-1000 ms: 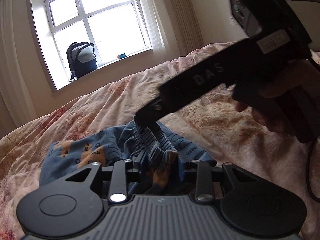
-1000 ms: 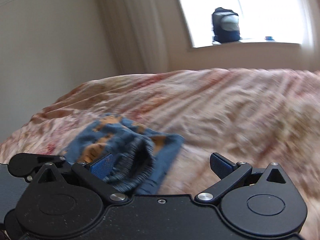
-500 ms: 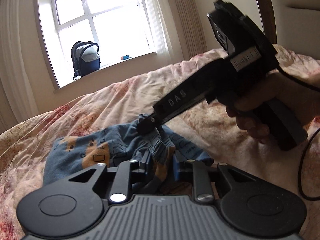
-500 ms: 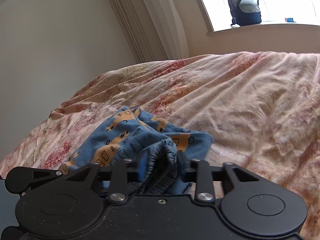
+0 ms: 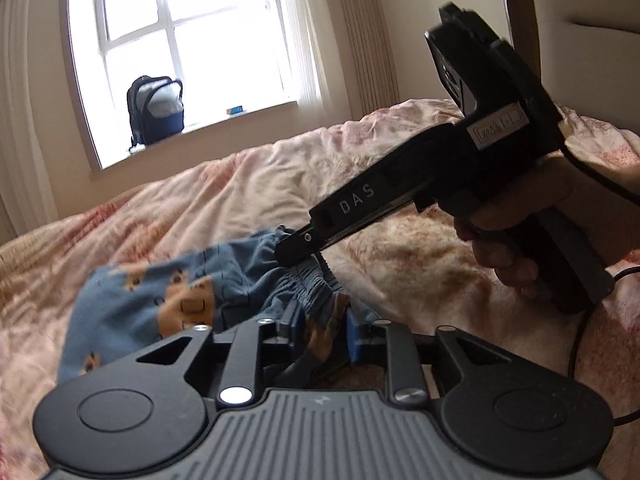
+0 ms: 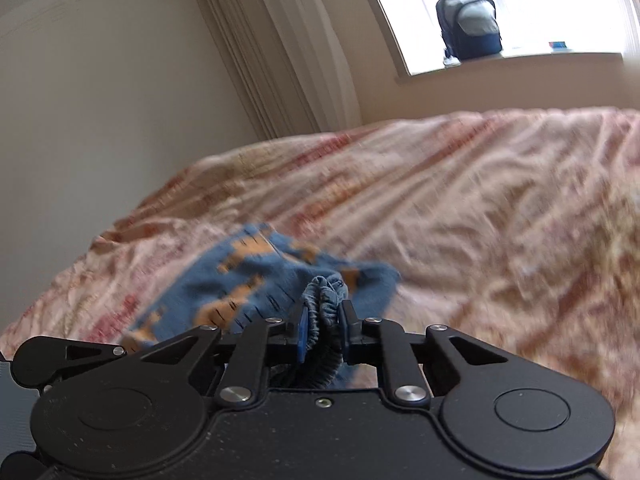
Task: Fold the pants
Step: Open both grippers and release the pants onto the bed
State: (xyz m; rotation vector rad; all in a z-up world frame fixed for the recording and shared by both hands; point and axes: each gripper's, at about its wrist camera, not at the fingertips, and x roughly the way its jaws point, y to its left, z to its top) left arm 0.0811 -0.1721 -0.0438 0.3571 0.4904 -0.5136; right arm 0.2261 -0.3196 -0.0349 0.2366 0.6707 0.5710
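Small blue pants (image 5: 132, 304) with orange bear prints lie bunched on a pink floral bedspread (image 5: 248, 200). My left gripper (image 5: 320, 332) is shut on the gathered elastic waistband at the near side. My right gripper (image 5: 296, 248) reaches in from the right, held in a hand, and grips the waistband further along. In the right wrist view the right gripper (image 6: 324, 328) is shut on the ruched waistband, with the pants (image 6: 240, 280) trailing away to the left over the bedspread (image 6: 480, 220).
A dark backpack (image 5: 156, 110) stands on the windowsill; it also shows in the right wrist view (image 6: 468, 24). Curtains hang at both sides of the window. A padded headboard (image 5: 580, 20) is at the far right. A black cable (image 5: 576, 344) trails from the right gripper.
The right gripper closed on the waistband from open. Both grippers have lifted and the waistband is pulled up off the bed, stretching between them.
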